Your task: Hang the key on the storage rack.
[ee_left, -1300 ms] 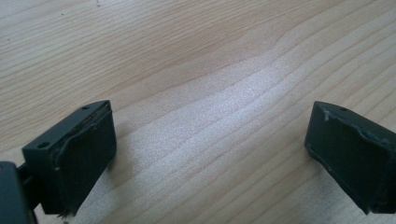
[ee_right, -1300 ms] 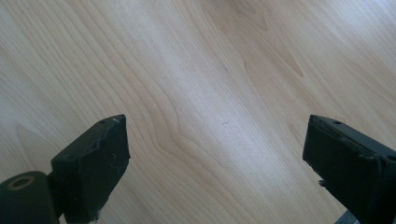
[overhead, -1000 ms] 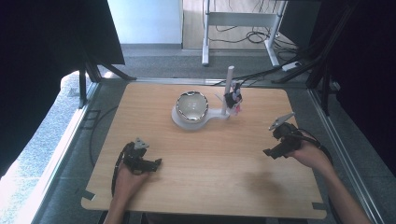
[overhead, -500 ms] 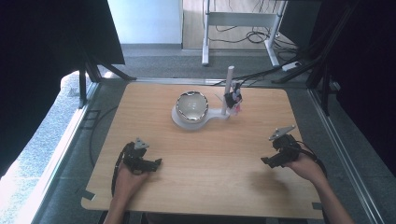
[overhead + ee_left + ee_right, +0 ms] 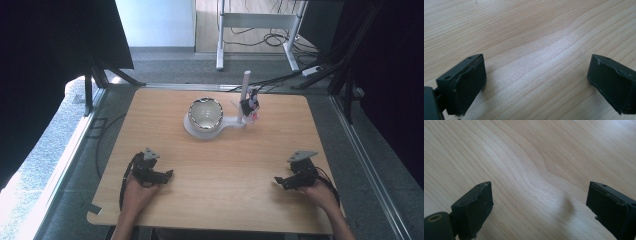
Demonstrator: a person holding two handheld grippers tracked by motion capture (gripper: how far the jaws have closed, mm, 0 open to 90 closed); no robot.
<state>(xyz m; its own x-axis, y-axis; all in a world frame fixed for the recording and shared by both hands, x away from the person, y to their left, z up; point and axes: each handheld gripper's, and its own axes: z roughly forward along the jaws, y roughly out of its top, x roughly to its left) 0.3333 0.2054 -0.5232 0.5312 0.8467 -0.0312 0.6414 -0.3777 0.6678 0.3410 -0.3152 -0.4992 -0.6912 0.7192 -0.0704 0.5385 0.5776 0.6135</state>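
Observation:
My left gripper (image 5: 167, 175) rests low over the wooden table (image 5: 220, 160) near its front left, jaws wide apart with bare wood between them (image 5: 536, 82). My right gripper (image 5: 278, 181) sits near the front right, also open over bare wood (image 5: 539, 205); its jaws have just opened a little wider, with nothing between them. A shiny metal bowl (image 5: 205, 113) stands on a white base (image 5: 227, 121) at the far middle, well away from both grippers. A white post (image 5: 244, 92) rises beside it, with a small dark and pink fitting (image 5: 249, 106) on it.
Black screens stand to the left and right of the table. Metal rails run along both table sides. Behind it are a grey floor, cables (image 5: 280, 80) and a white frame's legs (image 5: 220, 55).
My right gripper has come down and nearer to the table's front edge. The left gripper, the bowl and the post have stayed put.

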